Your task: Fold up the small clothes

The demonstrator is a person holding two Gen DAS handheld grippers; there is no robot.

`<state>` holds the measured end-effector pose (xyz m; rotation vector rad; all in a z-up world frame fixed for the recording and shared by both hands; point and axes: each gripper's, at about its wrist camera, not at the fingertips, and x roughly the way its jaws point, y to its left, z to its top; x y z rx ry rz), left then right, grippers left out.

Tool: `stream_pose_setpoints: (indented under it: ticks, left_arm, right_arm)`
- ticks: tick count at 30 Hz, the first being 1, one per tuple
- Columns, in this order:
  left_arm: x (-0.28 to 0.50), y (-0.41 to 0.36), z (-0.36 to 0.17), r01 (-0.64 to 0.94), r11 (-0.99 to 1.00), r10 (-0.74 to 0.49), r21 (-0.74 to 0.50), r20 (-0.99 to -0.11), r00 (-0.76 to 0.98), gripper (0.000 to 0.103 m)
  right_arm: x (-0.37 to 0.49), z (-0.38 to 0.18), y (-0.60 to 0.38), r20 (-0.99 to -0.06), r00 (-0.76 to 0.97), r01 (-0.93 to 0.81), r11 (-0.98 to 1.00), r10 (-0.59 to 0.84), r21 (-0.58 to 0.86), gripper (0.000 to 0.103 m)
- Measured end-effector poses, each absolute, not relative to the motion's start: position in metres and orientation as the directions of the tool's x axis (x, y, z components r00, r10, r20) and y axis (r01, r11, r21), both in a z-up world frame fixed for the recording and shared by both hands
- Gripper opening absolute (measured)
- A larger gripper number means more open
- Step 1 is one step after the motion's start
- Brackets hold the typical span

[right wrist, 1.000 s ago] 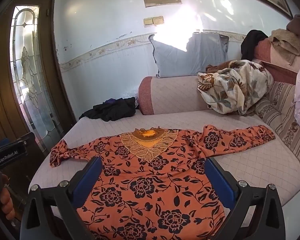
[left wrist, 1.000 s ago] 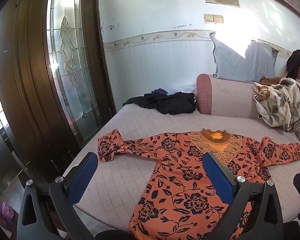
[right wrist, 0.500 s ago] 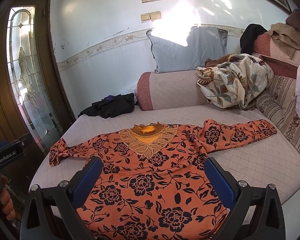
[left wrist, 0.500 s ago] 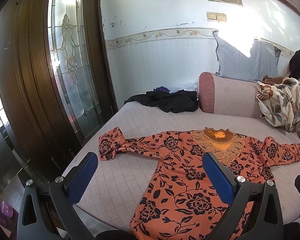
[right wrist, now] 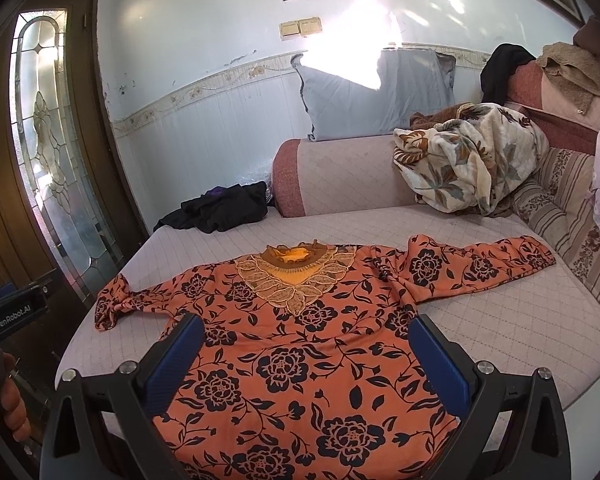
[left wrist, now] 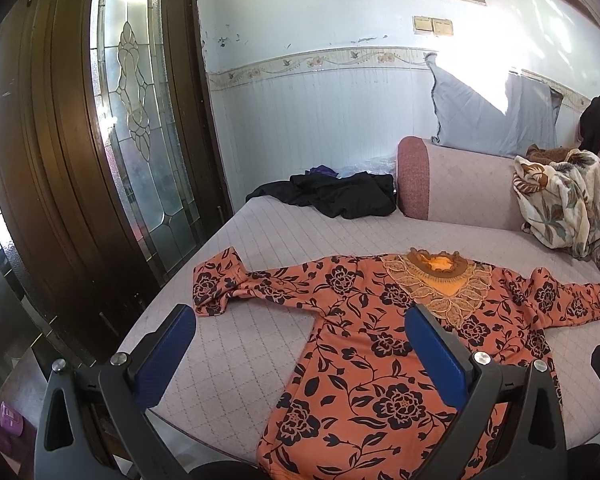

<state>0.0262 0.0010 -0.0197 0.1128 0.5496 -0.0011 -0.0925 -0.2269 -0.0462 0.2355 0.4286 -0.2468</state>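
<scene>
An orange long-sleeved top with black flowers (left wrist: pixel 372 344) lies flat, front up, on the quilted sofa seat (left wrist: pixel 260 248), both sleeves spread out; it also shows in the right wrist view (right wrist: pixel 300 352). Its lace collar (right wrist: pixel 296 272) points to the far side. The left sleeve end (left wrist: pixel 216 280) is bunched. My left gripper (left wrist: pixel 300 344) is open and empty, above the near left of the top. My right gripper (right wrist: pixel 306 354) is open and empty, above the top's lower body.
A black garment pile (left wrist: pixel 340 196) lies at the far left of the seat. A floral blanket (right wrist: pixel 468 160) and grey pillow (right wrist: pixel 372 88) rest on the backrest. A wooden glass door (left wrist: pixel 132 120) stands close on the left. The left gripper's handle (right wrist: pixel 8 316) shows at left.
Both grippers have shifted slightly forward and down toward the top; the garment sits a little nearer in both views. The top itself has not moved.
</scene>
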Motion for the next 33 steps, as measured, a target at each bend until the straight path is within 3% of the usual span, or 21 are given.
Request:
stream_pose_setpoints:
  ticks: [33]
  left_arm:
    - [0.099, -0.051, -0.056, 0.042, 0.985, 0.062, 0.165, -0.574, 0.816, 0.103]
  right_arm:
    - [-0.003, -0.07, -0.278, -0.464, 0.868, 0.298, 0.932, -0.175, 0.207, 0.103]
